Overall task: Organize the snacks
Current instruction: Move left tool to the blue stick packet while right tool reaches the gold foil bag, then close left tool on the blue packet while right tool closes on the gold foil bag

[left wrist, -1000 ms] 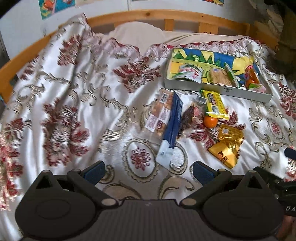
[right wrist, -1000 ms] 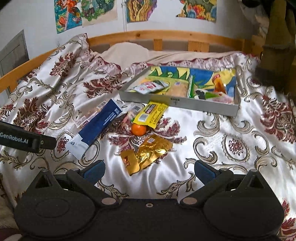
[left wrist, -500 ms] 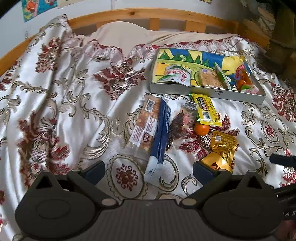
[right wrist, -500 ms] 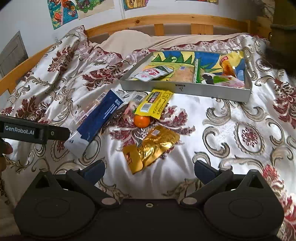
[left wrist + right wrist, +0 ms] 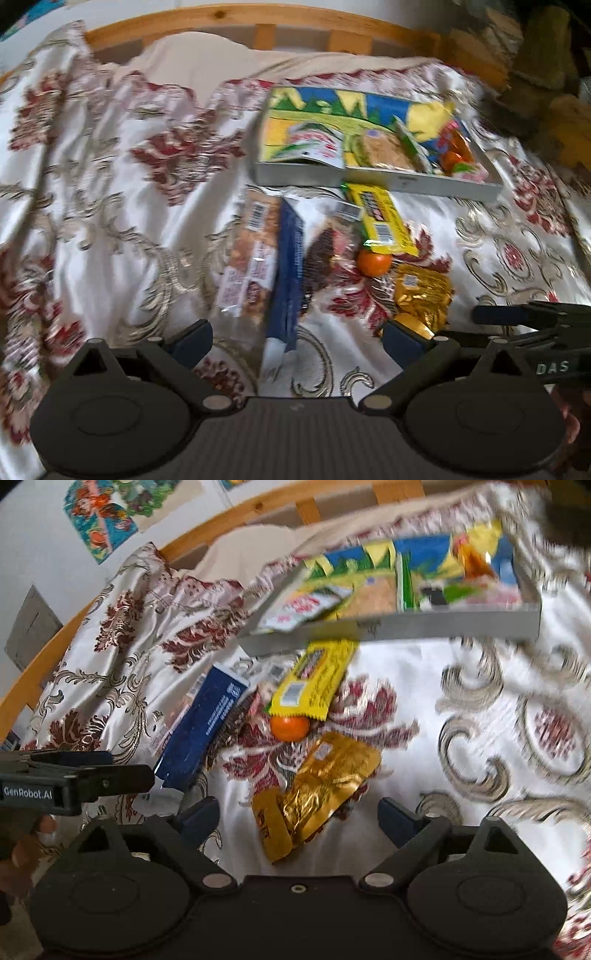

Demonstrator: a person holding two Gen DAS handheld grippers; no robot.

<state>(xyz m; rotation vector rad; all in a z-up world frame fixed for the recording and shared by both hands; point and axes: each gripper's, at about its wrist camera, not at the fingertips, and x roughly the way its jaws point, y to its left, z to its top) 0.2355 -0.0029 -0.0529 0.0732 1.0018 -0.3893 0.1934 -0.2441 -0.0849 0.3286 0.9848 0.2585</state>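
Observation:
Loose snacks lie on the bedspread in front of a shallow grey box (image 5: 443, 186) (image 5: 461, 627) that holds several packets. A gold foil pouch (image 5: 321, 786) (image 5: 424, 299) lies between the blue pads of my right gripper (image 5: 297, 818); its jaws are closing but the pads stand apart from the pouch. Beyond it sit a small orange (image 5: 290, 726) (image 5: 373, 263) and a yellow bar wrapper (image 5: 314, 681) (image 5: 382, 219). A long dark blue pack (image 5: 288, 273) (image 5: 207, 723) runs up between the pads of my left gripper (image 5: 297, 341), which is open. A clear cookie packet (image 5: 253, 254) lies left of it.
The bedspread (image 5: 110, 206) is shiny white with red and gold flowers, wrinkled at the left. A wooden bed rail (image 5: 258, 14) and a pillow (image 5: 207, 59) close off the far side. Each gripper shows at the edge of the other's view, close beside it.
Both grippers have come down and forward toward the loose snacks. The gold pouch now lies between the right pads, and the blue pack between the left pads.

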